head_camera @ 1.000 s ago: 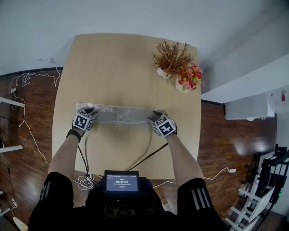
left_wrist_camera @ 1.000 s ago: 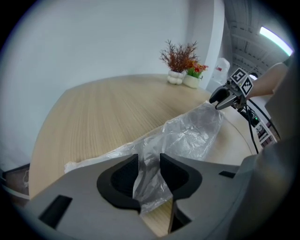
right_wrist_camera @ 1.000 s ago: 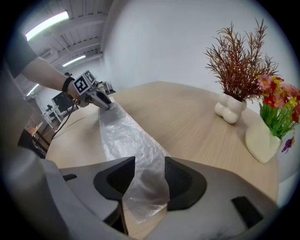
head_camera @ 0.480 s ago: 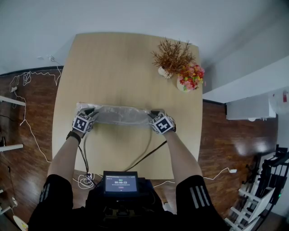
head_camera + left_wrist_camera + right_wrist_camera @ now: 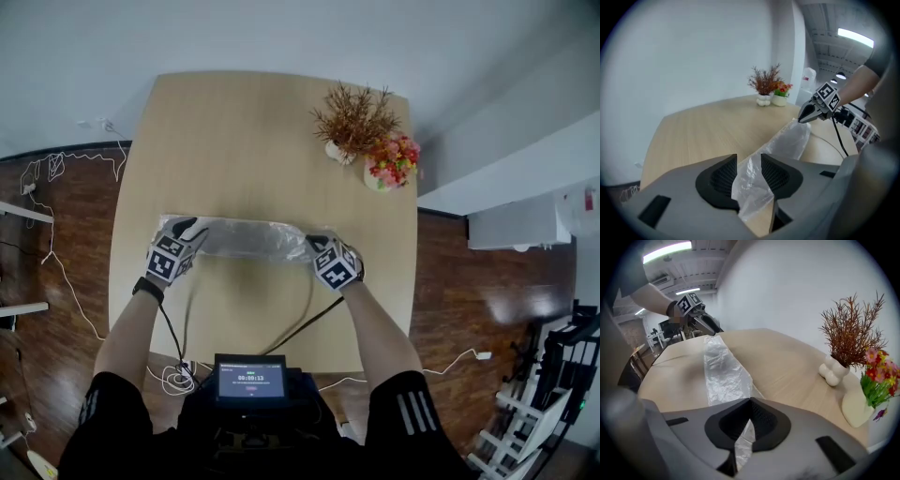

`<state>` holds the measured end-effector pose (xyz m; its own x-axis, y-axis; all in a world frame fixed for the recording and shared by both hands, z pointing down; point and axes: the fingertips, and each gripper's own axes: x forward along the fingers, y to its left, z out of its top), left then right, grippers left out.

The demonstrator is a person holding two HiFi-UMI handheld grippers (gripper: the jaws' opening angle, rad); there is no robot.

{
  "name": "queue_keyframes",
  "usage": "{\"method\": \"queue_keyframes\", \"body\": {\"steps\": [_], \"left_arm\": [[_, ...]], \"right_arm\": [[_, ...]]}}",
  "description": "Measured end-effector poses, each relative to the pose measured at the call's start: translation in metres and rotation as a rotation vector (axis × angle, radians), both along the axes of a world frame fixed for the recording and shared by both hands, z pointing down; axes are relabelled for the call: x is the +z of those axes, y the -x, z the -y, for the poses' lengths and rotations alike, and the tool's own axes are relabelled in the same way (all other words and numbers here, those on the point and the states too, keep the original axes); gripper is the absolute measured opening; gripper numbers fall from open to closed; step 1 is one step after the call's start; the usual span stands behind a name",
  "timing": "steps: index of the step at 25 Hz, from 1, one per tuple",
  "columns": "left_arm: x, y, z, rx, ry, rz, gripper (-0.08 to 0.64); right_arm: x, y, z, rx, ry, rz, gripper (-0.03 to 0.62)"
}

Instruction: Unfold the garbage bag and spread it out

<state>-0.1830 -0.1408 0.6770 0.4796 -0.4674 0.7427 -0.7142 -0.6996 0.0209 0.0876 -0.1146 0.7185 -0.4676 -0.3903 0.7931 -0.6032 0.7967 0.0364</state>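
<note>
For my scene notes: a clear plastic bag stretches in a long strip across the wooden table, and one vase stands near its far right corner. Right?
No: two vases stand there, not one. The right gripper view shows a white vase with dried twigs and a cream vase with colourful flowers beside it. The clear plastic bag does stretch in a long strip across the wooden table.

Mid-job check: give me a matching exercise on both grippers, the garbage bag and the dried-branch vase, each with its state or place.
1 left gripper
2 right gripper
3 garbage bag
4 dried-branch vase

A far right of the table, beside the flowers
B jaws pinched together on thin film
C long strip spanning both grippers
D bunched film between parted jaws

Pairs: 1-D, 2-B, 3-C, 4-A. The left gripper's jaws have just opened slightly wider.
</note>
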Motion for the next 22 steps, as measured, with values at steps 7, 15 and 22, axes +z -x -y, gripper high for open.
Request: {"method": "queue_keyframes", "body": {"steps": [7,15,22], "left_arm": [[-0.012,-0.062,-0.01,0.332,-0.104,0.176,0.186],[0.03,-0.082,-0.018,0.598,-0.077,0.394,0.196],[0.053,-0.065,-0.028,0.753,-0.097,0.536,0.207]], "right_arm": [[-0.023,0.011,-0.012,-0.061,-0.106,0.022,0.018],[-0.07,0.029,-0.043,-0.161,-0.251,0.068,0.02],[-0.093,0.041,-0.066,-0.251,-0.339,0.054,0.018]]}}
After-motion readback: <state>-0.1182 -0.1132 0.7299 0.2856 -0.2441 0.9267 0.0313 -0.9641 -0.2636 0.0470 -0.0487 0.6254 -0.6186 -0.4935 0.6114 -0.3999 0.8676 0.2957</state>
